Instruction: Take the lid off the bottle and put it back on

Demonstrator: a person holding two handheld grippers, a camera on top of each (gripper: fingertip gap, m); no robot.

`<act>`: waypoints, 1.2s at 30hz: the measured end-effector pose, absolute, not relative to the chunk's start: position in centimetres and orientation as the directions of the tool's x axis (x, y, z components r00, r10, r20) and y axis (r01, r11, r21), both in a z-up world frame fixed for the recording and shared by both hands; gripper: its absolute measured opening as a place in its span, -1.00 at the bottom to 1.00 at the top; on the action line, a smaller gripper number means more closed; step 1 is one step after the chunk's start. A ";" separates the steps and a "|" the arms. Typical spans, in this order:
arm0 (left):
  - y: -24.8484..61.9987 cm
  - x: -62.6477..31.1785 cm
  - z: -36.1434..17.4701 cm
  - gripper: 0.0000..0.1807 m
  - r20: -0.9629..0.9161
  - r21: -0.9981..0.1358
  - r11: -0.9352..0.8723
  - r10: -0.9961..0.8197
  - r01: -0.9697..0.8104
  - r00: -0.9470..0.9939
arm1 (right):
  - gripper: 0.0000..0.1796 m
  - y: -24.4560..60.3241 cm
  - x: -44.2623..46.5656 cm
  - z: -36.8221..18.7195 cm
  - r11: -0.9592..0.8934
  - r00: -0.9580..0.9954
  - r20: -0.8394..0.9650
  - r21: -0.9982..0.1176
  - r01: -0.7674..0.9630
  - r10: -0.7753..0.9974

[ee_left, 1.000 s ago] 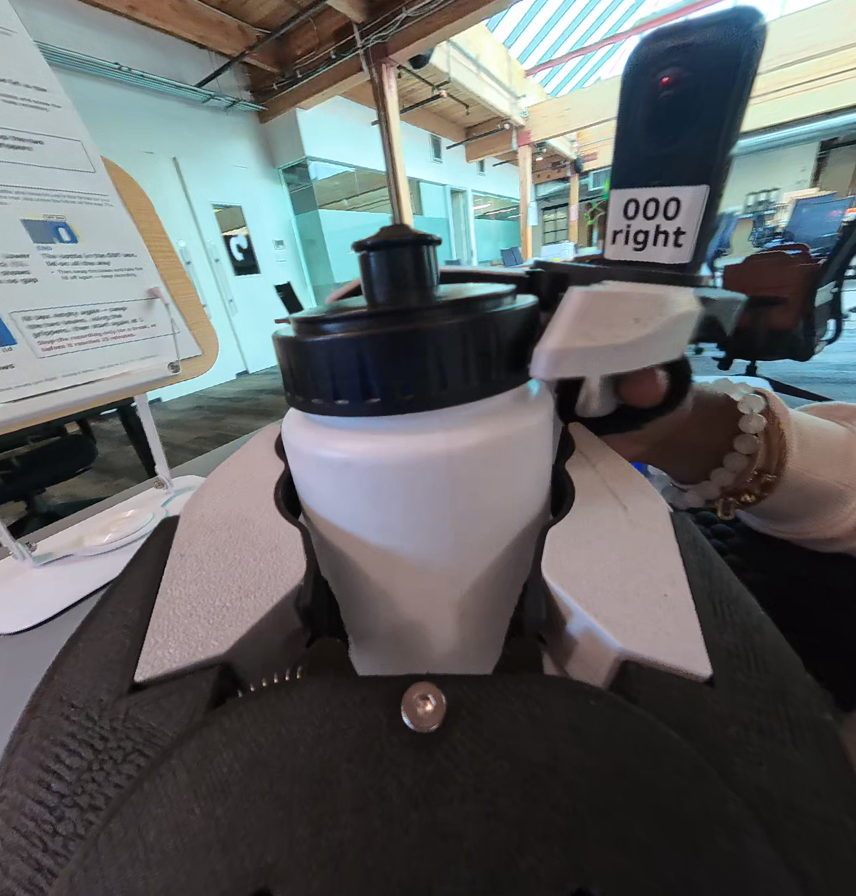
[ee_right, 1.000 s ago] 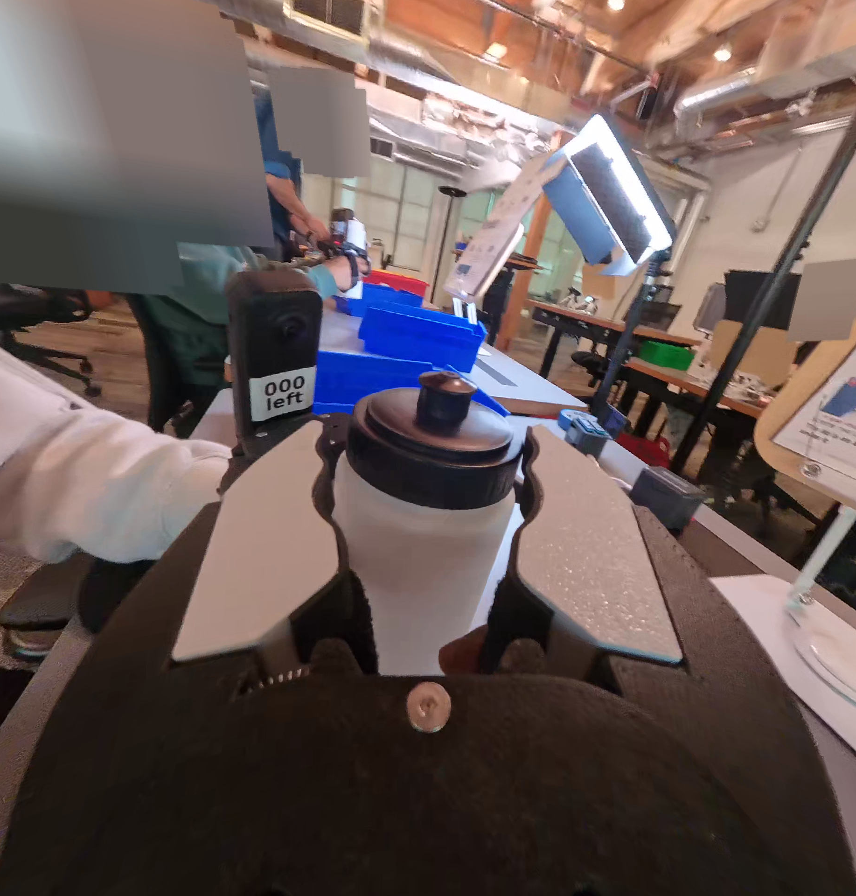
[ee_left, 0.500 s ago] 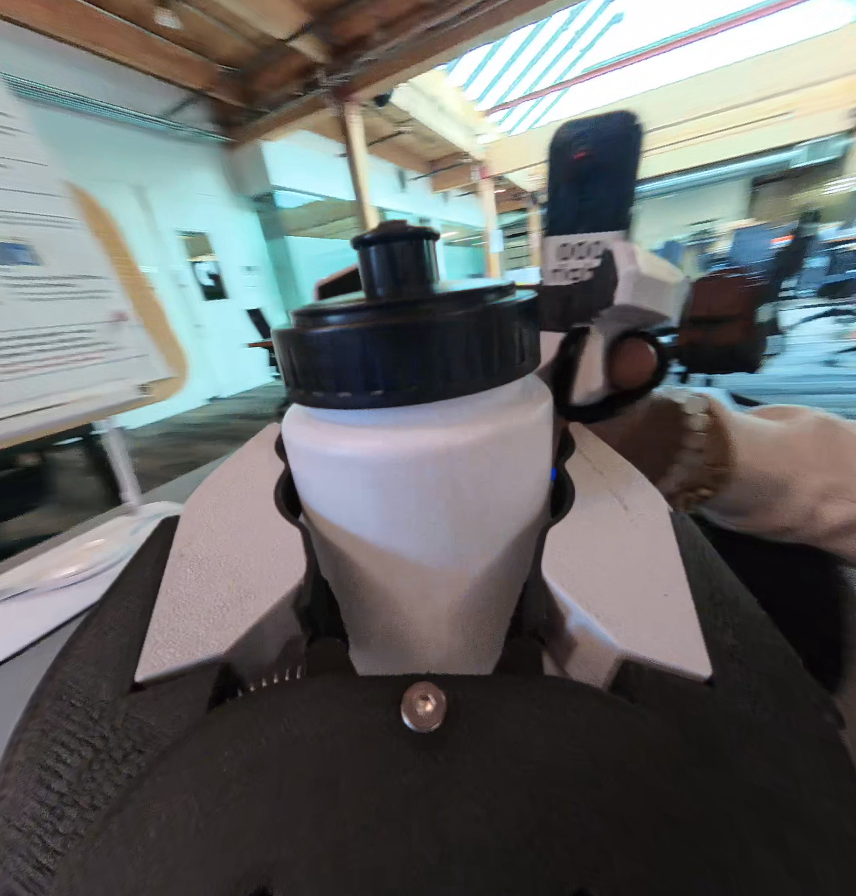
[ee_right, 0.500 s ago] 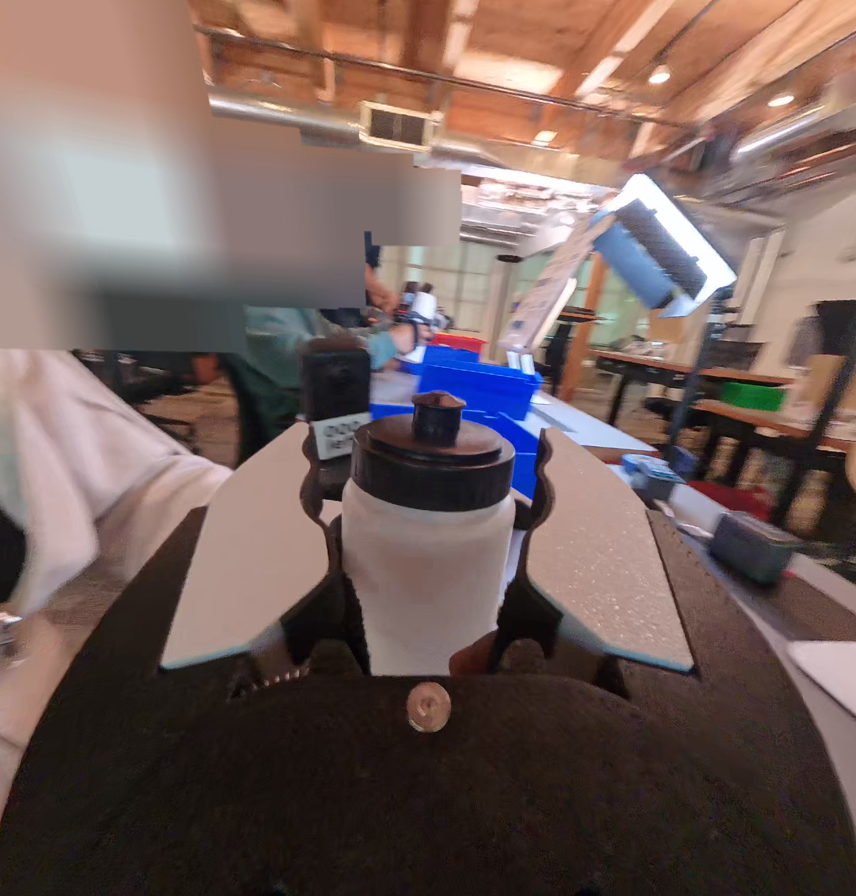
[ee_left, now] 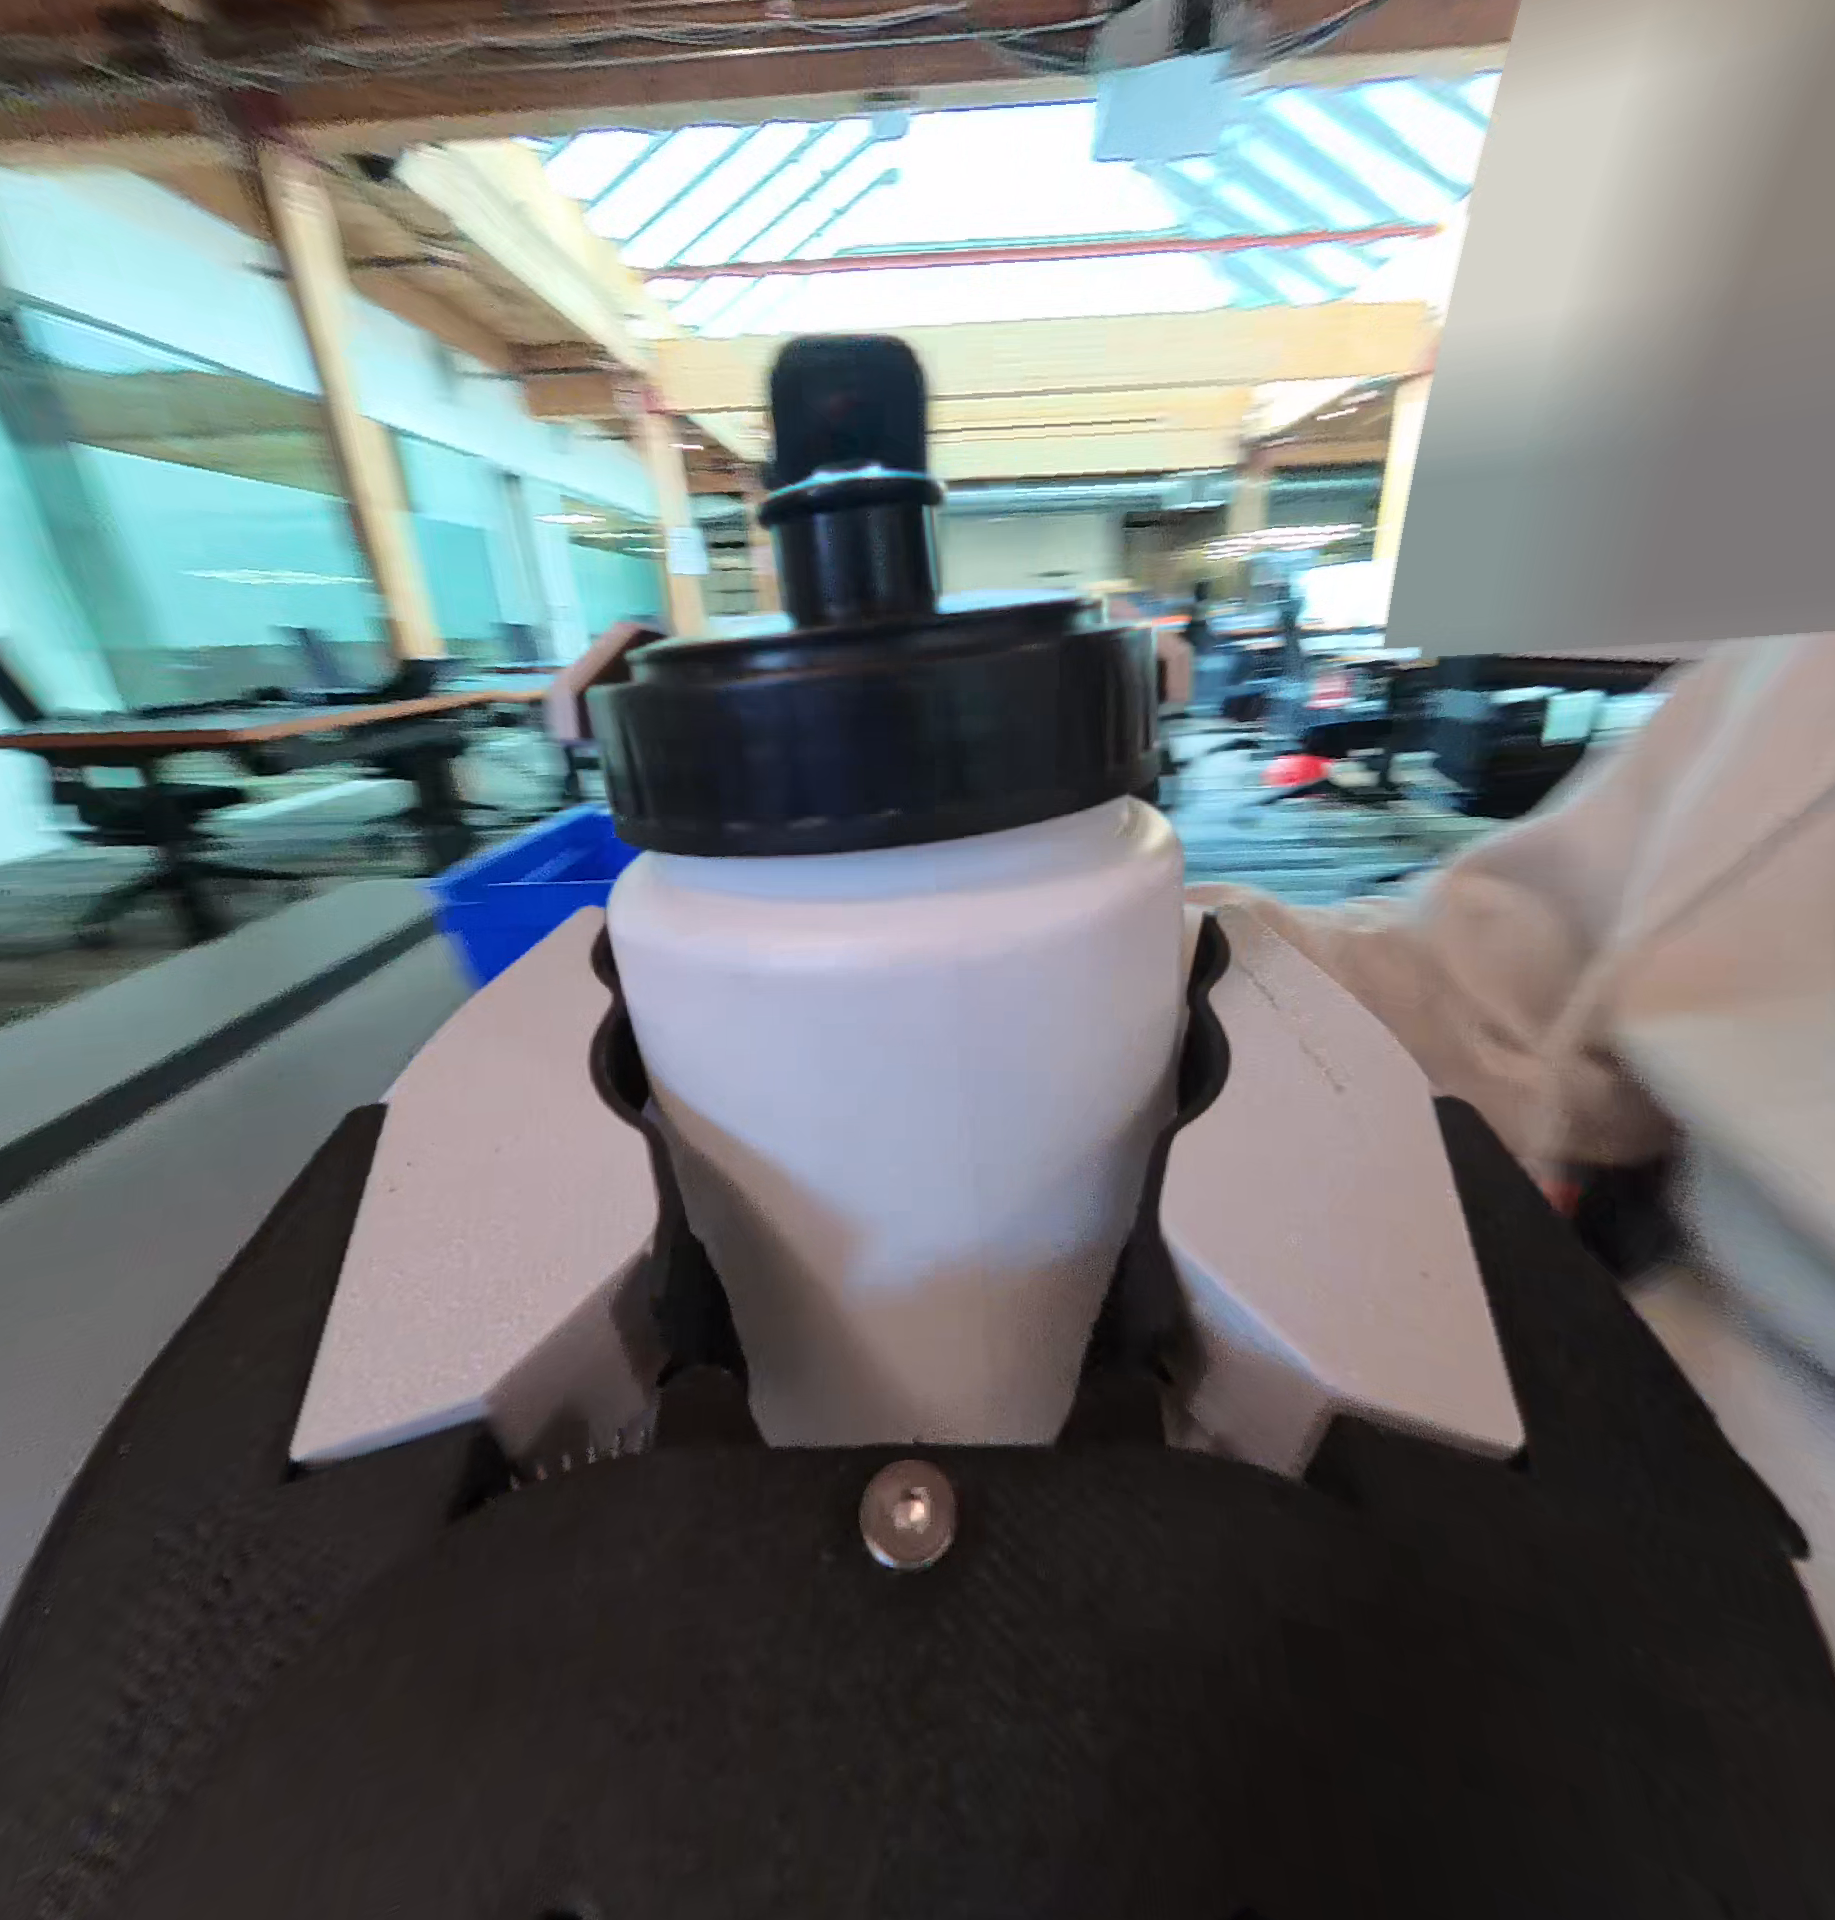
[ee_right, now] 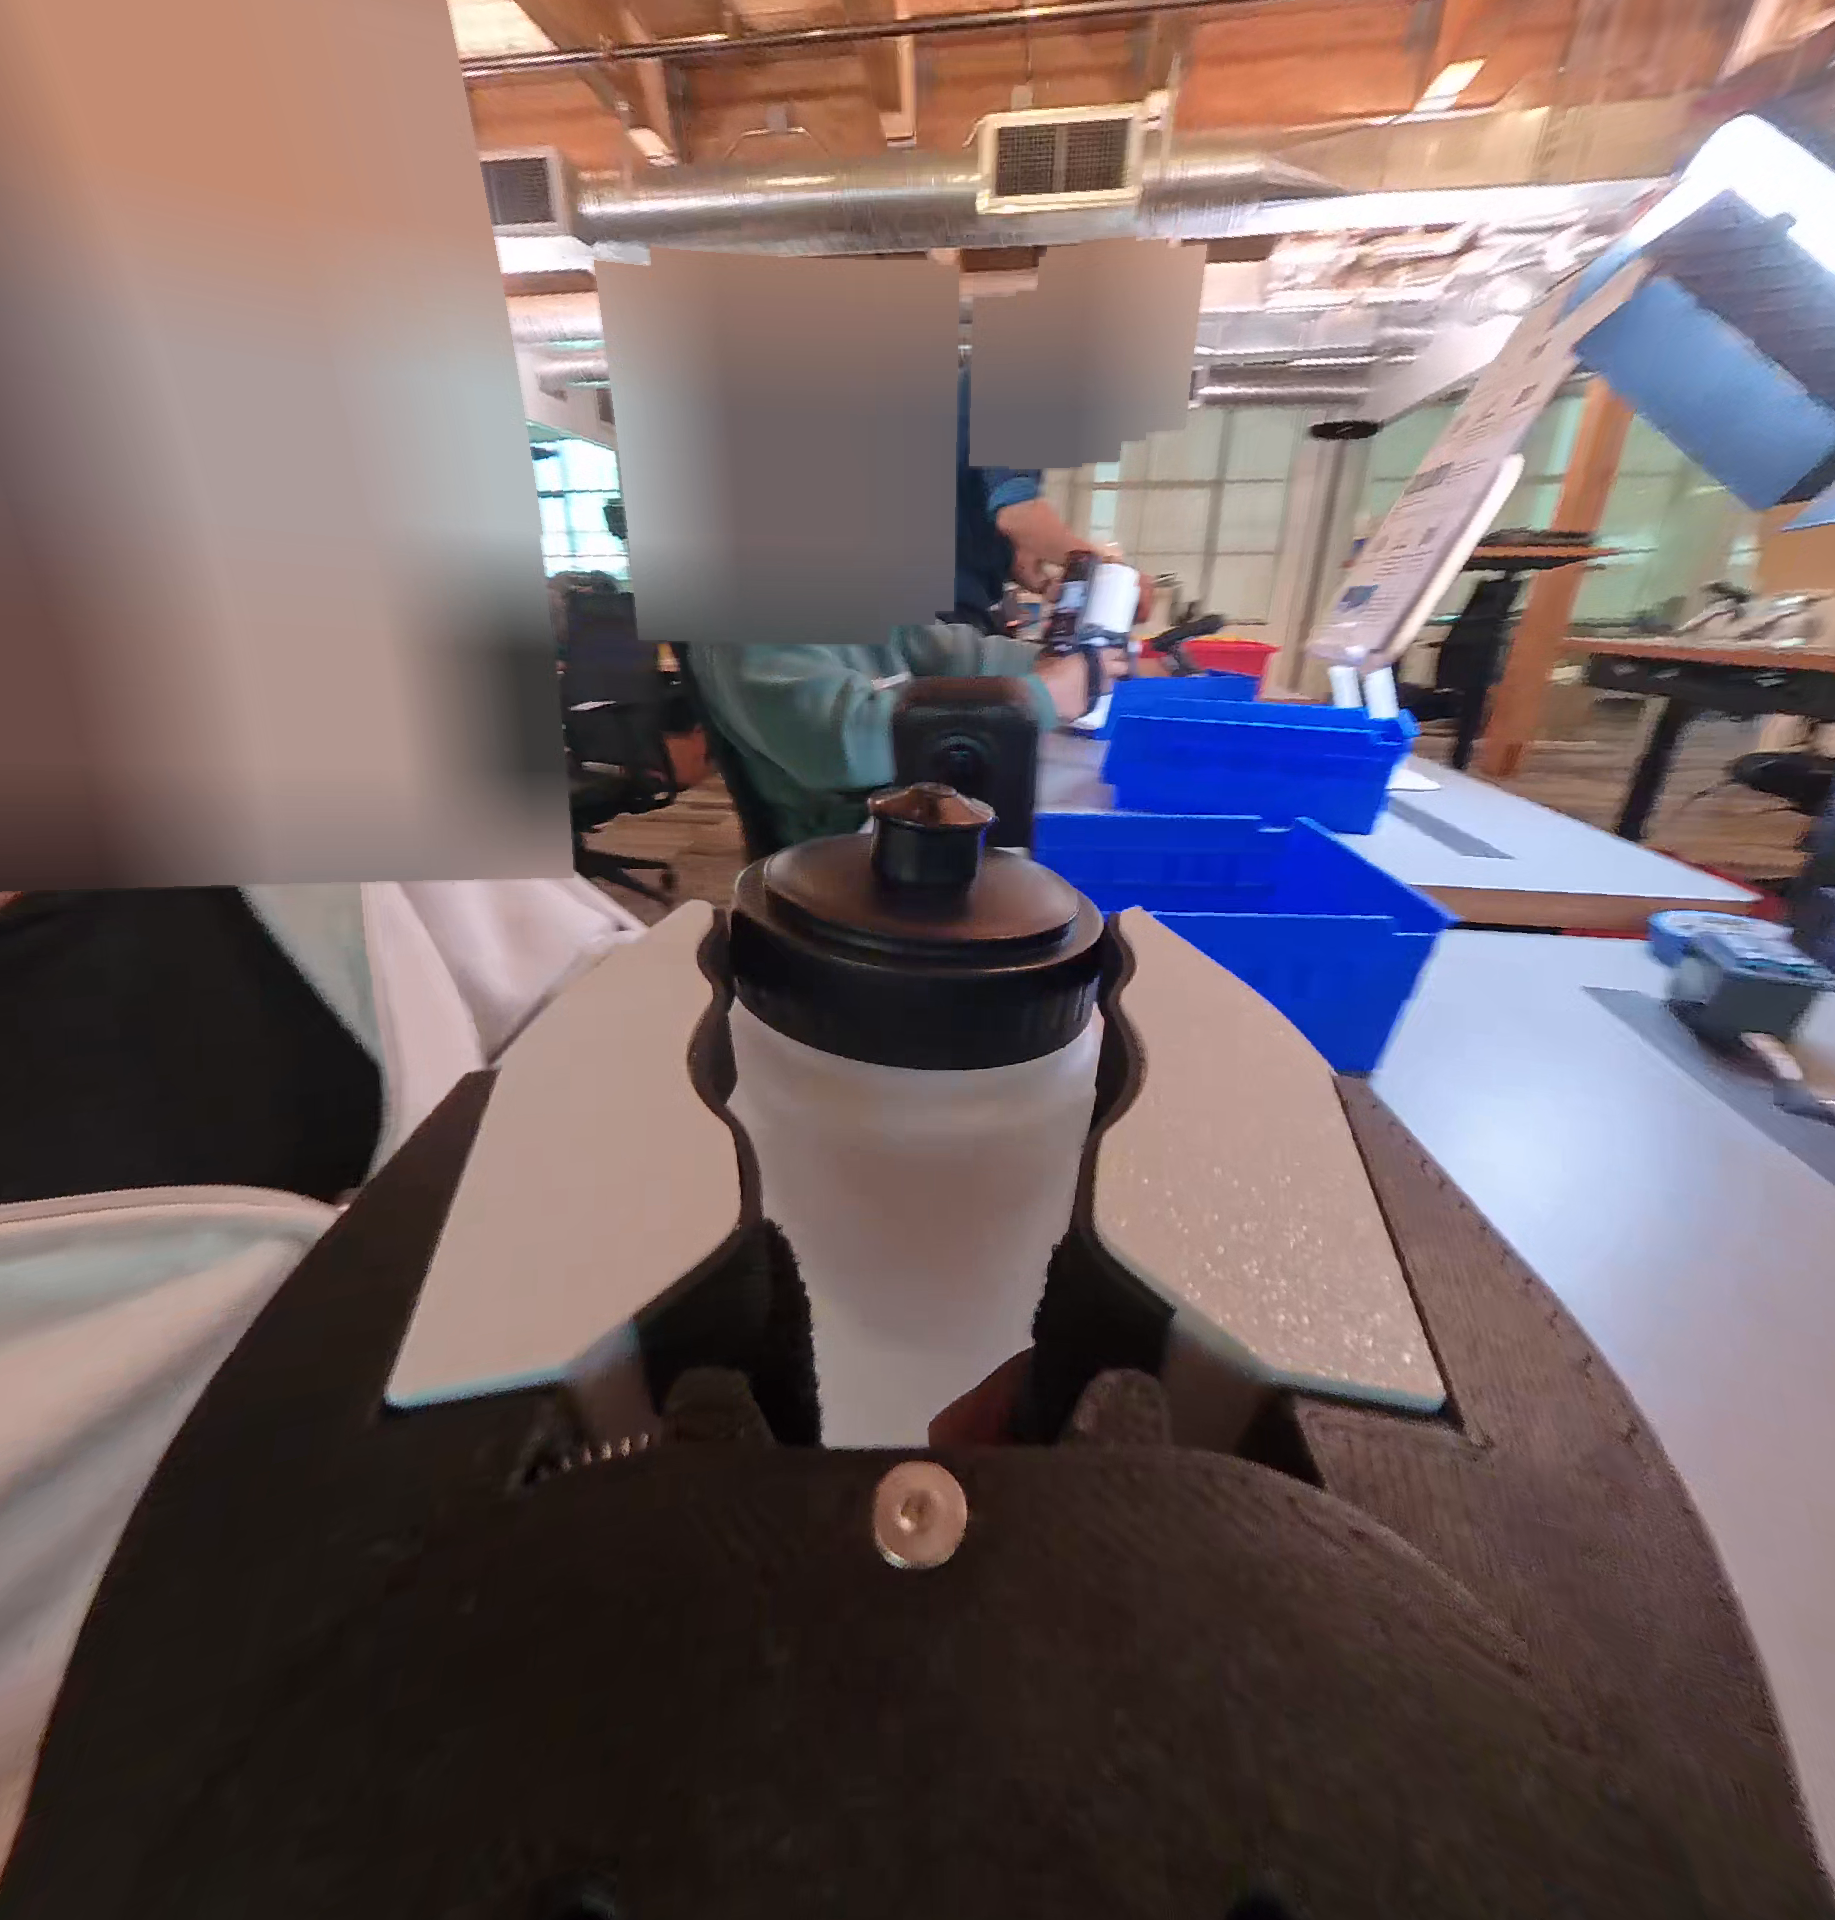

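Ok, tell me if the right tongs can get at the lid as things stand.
Probably yes: the right tongs flank the lid, pads seemingly touching its sides, with nothing between. The left tongs grip the bottle lower down, clear of the lid.

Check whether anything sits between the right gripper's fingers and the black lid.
Nothing visible does. The right gripper brackets the lid at its fingertips, on the white bottle; whether they touch it is unclear. The left gripper clamps the body lower down.
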State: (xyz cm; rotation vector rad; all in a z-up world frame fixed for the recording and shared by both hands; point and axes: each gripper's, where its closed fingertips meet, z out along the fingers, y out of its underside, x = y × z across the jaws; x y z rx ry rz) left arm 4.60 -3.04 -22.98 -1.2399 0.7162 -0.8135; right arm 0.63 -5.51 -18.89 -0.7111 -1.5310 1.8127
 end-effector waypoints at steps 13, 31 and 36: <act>-1.6 3.3 -23.3 0.12 -0.098 -0.984 0.170 -0.750 0.047 0.654 | -0.24 -4.3 -0.6 -19.3 0.033 -0.471 0.095 -0.990 -0.137 0.877; -0.9 2.8 -22.9 0.13 -0.234 -0.957 0.283 -0.622 -0.064 0.747 | -0.18 -4.7 -1.2 -19.6 0.127 -0.405 0.167 -0.984 -0.125 0.899; -3.9 5.3 -23.3 0.12 -0.084 -0.986 0.142 -0.872 0.086 0.483 | -0.19 -6.5 0.4 -19.7 0.012 -0.608 0.063 -0.996 -0.088 0.792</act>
